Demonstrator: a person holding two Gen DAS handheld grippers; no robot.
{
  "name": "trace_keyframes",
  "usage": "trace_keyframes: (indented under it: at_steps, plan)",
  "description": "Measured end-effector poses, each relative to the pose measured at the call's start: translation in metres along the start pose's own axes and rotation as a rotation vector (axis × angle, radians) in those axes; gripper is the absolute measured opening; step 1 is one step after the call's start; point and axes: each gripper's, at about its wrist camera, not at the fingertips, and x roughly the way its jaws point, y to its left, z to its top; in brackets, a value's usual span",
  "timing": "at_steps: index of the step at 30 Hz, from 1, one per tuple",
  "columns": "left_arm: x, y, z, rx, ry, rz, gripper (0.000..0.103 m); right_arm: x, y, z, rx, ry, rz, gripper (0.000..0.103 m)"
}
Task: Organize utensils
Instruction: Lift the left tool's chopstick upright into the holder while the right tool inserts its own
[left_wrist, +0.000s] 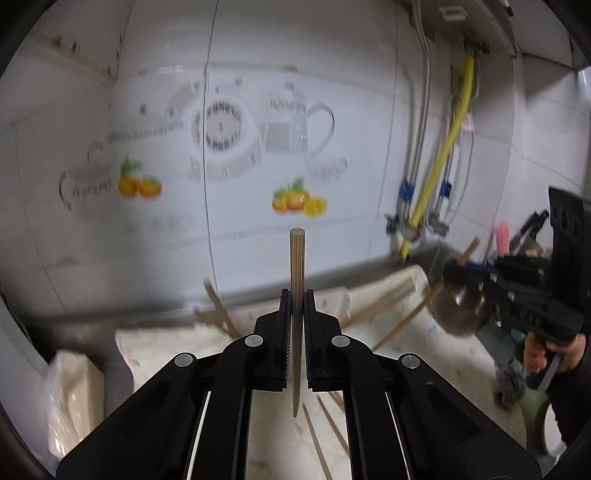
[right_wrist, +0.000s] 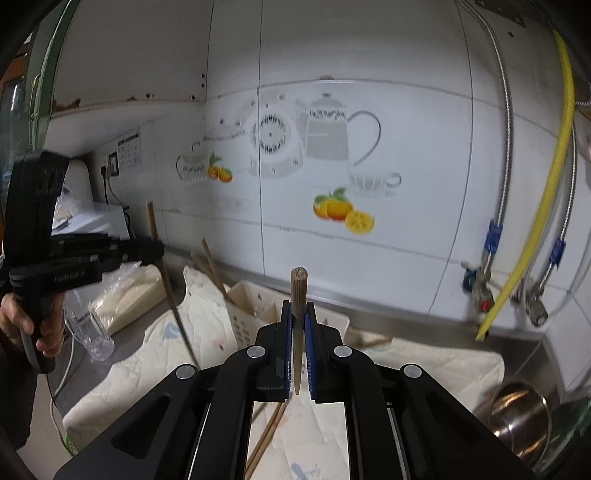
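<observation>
In the left wrist view my left gripper (left_wrist: 296, 295) is shut on a wooden chopstick (left_wrist: 296, 254) that stands upright between the pads, raised above a cream cloth (left_wrist: 424, 339). In the right wrist view my right gripper (right_wrist: 298, 308) is shut on a second chopstick (right_wrist: 298, 286), also upright. Each view shows the other hand-held gripper off to the side: the right one (left_wrist: 452, 267) and the left one (right_wrist: 159, 251), each with its stick slanting down. Loose chopsticks (right_wrist: 269, 432) lie on the cloth below. A cream slotted holder (right_wrist: 247, 306) stands by the wall with chopsticks (right_wrist: 212, 266) leaning in it.
A steel pot (right_wrist: 517, 417) sits at the right on the steel counter. A clear glass (right_wrist: 92, 332) and a plastic bag (right_wrist: 125, 295) stand at the left. A tiled wall (right_wrist: 406, 258) with a yellow hose (right_wrist: 546, 206) and water valves (right_wrist: 484, 295) backs the counter.
</observation>
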Motion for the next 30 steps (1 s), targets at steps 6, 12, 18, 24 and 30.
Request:
trace_keyframes:
  at_steps: [6, 12, 18, 24, 30]
  plan:
    - [0.009, 0.016, 0.046, -0.029, -0.052, 0.048, 0.005, 0.002, -0.002, 0.024, -0.016, -0.023, -0.009, 0.006]
    - [0.03, 0.035, 0.065, -0.087, -0.089, 0.11, 0.005, 0.009, -0.007, 0.037, -0.013, -0.038, -0.023, 0.006]
    - [0.06, 0.047, 0.056, -0.142, -0.067, 0.122, 0.005, 0.024, -0.013, 0.042, -0.002, -0.043, -0.03, 0.006]
    - [0.082, 0.059, 0.036, -0.2, -0.021, 0.107, 0.005, 0.043, -0.017, 0.035, 0.013, -0.018, -0.029, 0.006]
    - [0.093, 0.062, 0.021, -0.201, 0.023, 0.103, 0.006, 0.062, -0.021, 0.023, 0.035, 0.02, -0.024, 0.006]
